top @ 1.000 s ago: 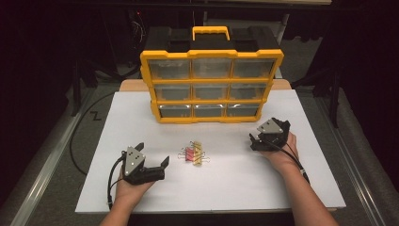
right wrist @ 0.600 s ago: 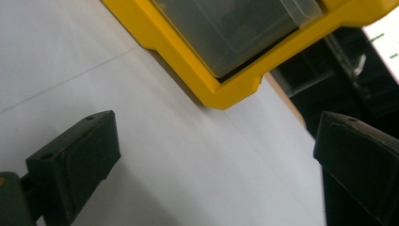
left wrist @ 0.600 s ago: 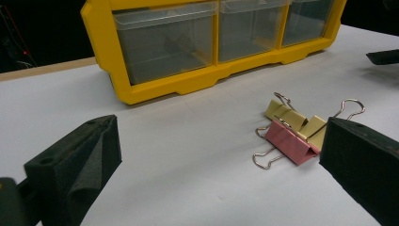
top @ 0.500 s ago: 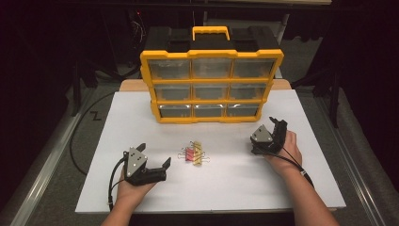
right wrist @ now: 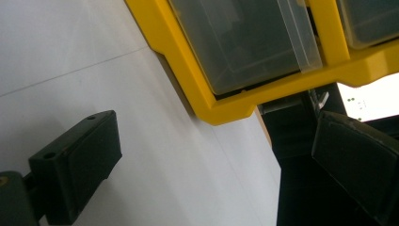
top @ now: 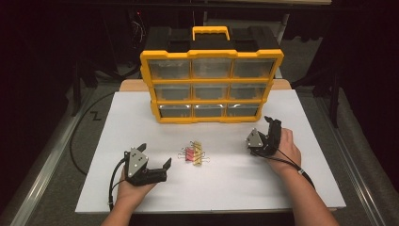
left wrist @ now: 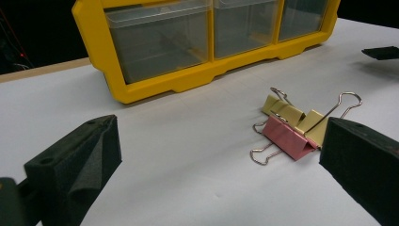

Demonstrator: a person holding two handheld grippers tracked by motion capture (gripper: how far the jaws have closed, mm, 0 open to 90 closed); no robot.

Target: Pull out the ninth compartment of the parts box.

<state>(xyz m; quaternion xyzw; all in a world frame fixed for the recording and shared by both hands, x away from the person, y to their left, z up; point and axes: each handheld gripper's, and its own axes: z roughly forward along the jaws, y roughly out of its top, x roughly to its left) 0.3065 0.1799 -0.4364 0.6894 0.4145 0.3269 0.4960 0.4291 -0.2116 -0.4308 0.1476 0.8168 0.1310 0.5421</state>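
Folded pink and yellow metal binder clips [top: 193, 154] with wire loops, between two empty, wide-jawed foam-padded grippers.

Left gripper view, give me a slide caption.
Open left tongs face binder clips lying before the yellow drawer organizer.

White table [top: 141, 122] carries yellow drawer organizer [top: 211, 84] and binder clips [top: 194, 154].

Left gripper [top: 155, 164]: black body, grey three-cornered plate with small screws on top, black cable trailing past the wrist; right gripper [top: 270, 126] built alike, cable along the bare forearm; jaws carry blocky black foam pads [left wrist: 82, 160], each with a small round hole.
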